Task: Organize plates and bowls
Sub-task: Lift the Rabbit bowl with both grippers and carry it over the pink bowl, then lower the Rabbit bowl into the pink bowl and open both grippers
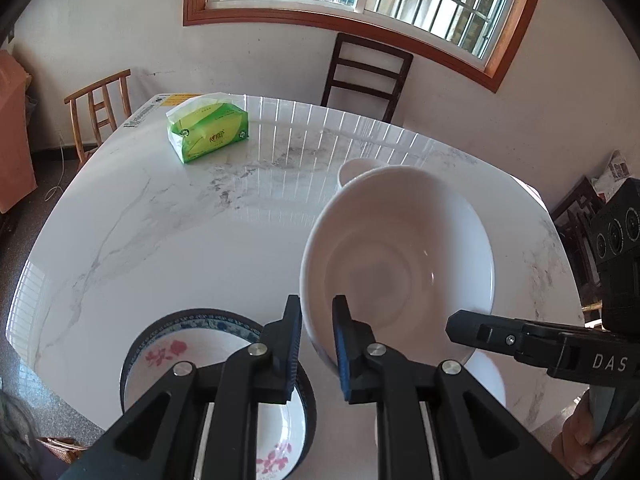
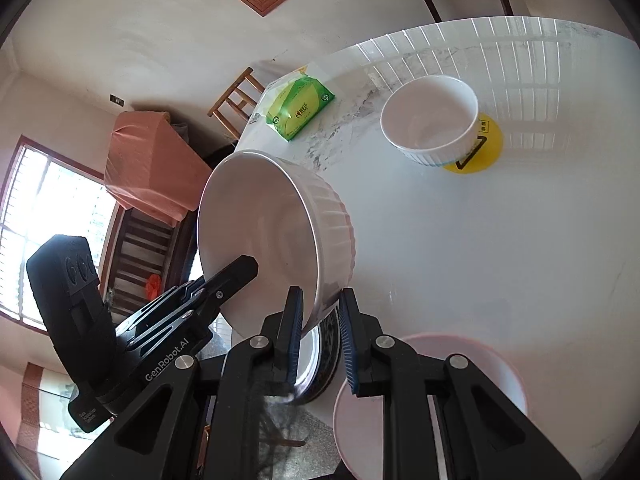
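- Marble surface (image 1: 168,240) is spreading white and grey-veined across both views, reflecting window bars along its far edge.
- Large white bowl (image 1: 400,264) is hanging tilted above the surface, right of centre in the left wrist view, its opening turned toward that camera; the right wrist view is showing its ribbed outer wall (image 2: 332,232).
- Pink plate (image 2: 480,364) is lying at the near right of the surface, partly hidden behind the right gripper.
- Floral bowl (image 1: 160,356) with a dark blue patterned rim is sitting at the near left, under the left gripper.
- Small white bowl (image 2: 432,120) is standing upright at the far right, resting partly on a yellow round sticker (image 2: 490,148).
- Green tissue pack (image 1: 208,130) is lying at the far left, well apart from the dishes.
- Left gripper (image 1: 317,344) is keeping its fingers (image 1: 294,344) parted only narrowly, one on each side of the large white bowl's near rim; whether both pads are pressing it cannot be told from this view.
- Right gripper (image 2: 320,336) is pinching the same bowl's lower rim, one of its fingers (image 2: 294,336) lying inside the wall and the other outside, closed tightly on it.
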The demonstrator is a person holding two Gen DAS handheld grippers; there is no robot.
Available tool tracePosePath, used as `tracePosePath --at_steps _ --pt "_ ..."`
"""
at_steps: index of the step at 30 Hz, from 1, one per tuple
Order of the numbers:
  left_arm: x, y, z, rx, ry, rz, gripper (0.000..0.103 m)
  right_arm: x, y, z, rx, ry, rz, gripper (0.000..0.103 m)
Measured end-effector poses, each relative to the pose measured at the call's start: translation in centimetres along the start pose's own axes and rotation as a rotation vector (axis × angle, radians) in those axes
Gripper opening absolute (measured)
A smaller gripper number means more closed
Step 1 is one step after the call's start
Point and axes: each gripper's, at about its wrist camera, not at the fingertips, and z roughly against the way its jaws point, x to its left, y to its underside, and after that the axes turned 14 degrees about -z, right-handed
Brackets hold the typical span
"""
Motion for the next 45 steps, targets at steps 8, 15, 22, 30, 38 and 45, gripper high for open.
tracePosePath --at_steps 8,15,22,30,38,45 --pt "-6.2 4.2 1.6 0.023 0.076 -0.072 0.018 -3.4 5.2 4.6 -0.021 0.050 0.015 0.018" --pt "-9.4 7.1 0.7 0.092 0.119 -0.096 0.019 -6.2 7.6 5.5 -0.014 0.091 0.003 0.018" --pt "-10.3 8.5 -1.2 0.163 0.134 -0.090 0.020 -8.1 8.4 4.9 0.007 0.105 -0.023 0.018" --pt "-10.5 8.8 -2.4 0.192 0.133 -0.089 0.020 -9.1 8.3 3.7 0.027 0.118 -0.040 0.018" --pt "-11.0 9.0 -3.6 0.226 0.136 -0.104 0.020 -9.6 8.3 3.2 0.036 0.134 -0.050 0.018" --pt "-11.5 9.0 -3.6 0.226 0.119 -0.123 0.024 -9.7 8.1 3.0 0.037 0.132 -0.054 0.018"
